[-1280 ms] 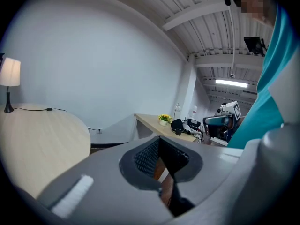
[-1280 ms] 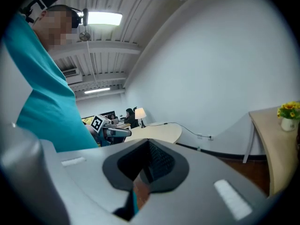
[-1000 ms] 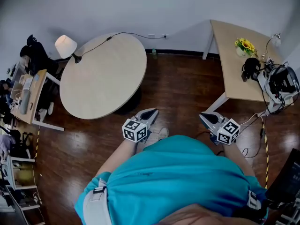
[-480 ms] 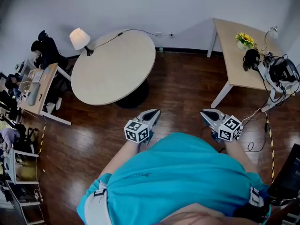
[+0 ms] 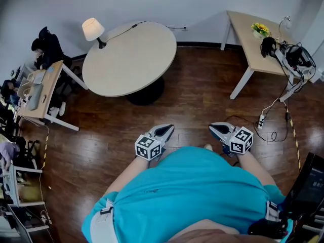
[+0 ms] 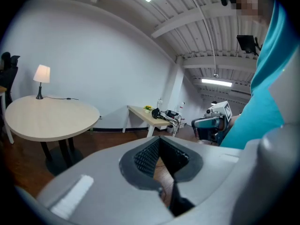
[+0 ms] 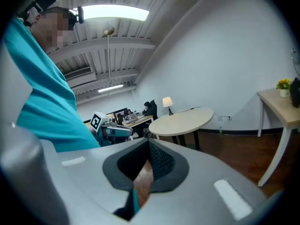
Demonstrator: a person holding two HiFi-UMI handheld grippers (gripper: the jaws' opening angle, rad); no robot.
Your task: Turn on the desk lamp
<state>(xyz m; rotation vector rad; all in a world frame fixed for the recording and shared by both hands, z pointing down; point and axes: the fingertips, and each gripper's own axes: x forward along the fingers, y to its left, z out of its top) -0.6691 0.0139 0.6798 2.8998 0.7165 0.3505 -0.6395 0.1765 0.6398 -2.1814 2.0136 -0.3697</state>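
The desk lamp (image 5: 92,29), with a white shade on a thin dark stem, stands at the far left edge of the round beige table (image 5: 129,59); its cord runs across the top to the wall. The lamp (image 6: 41,74) shows small and far in the left gripper view, and the lamp (image 7: 167,102) likewise in the right gripper view. My left gripper (image 5: 164,131) and right gripper (image 5: 214,128) hang close to my body over the wooden floor, well short of the table. Both are shut with nothing in them.
A rectangular desk (image 5: 253,44) at the back right carries yellow flowers (image 5: 260,29), headphones and tangled cables. A power strip (image 5: 261,120) and cord lie on the floor beneath it. A cluttered desk (image 5: 35,92) with a seated person stands at the left.
The round table and lamp have slid up and to the right in the head view as the view shifted. Both grippers stay shut near my body.
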